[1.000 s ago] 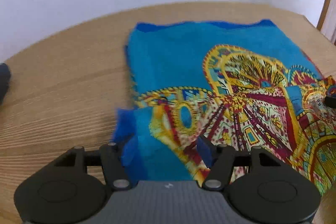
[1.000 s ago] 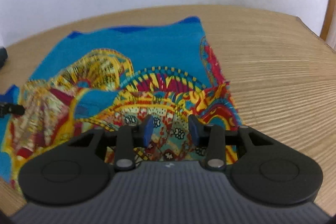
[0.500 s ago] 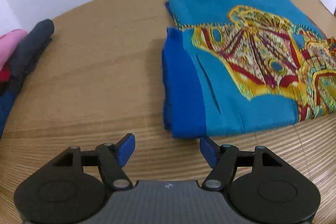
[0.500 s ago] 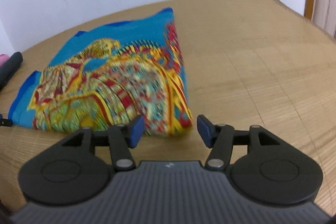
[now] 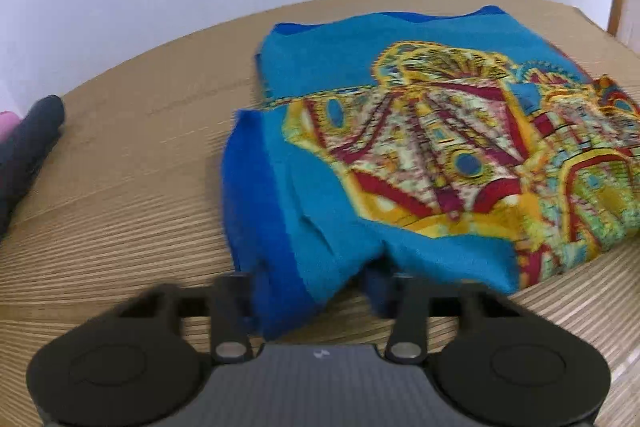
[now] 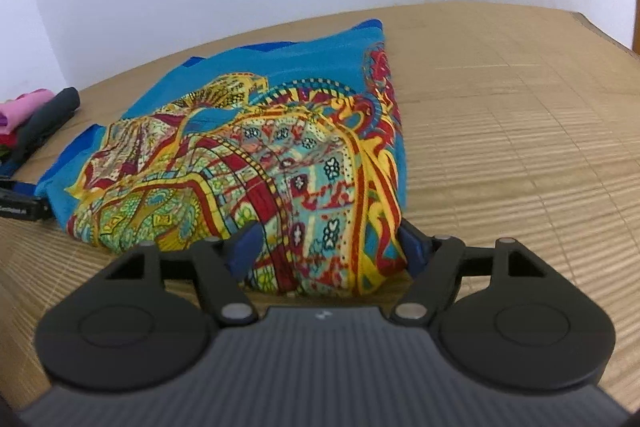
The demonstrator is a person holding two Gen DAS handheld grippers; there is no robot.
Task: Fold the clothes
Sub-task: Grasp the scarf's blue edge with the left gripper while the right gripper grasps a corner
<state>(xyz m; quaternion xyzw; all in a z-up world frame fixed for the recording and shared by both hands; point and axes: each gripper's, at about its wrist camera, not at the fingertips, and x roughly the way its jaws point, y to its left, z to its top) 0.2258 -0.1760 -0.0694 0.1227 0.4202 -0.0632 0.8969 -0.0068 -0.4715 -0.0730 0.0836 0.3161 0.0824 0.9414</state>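
Turquoise printed garment (image 5: 420, 155) lies half-folded mid-tabletop (image 6: 520, 131), both tools at its near edge.
Left tool (image 5: 312, 291) is closing, the blue near-left corner bunched between its jaws; right tool (image 6: 332, 247) is easing shut around the patterned near-right corner, its pads not yet clearly pressing. The cloth stretches away from both tools toward the tabletop's far edge, its long axis across them, so the next fold likely goes forward. Dark and pink clothes (image 6: 36, 119) sit at the left edge.
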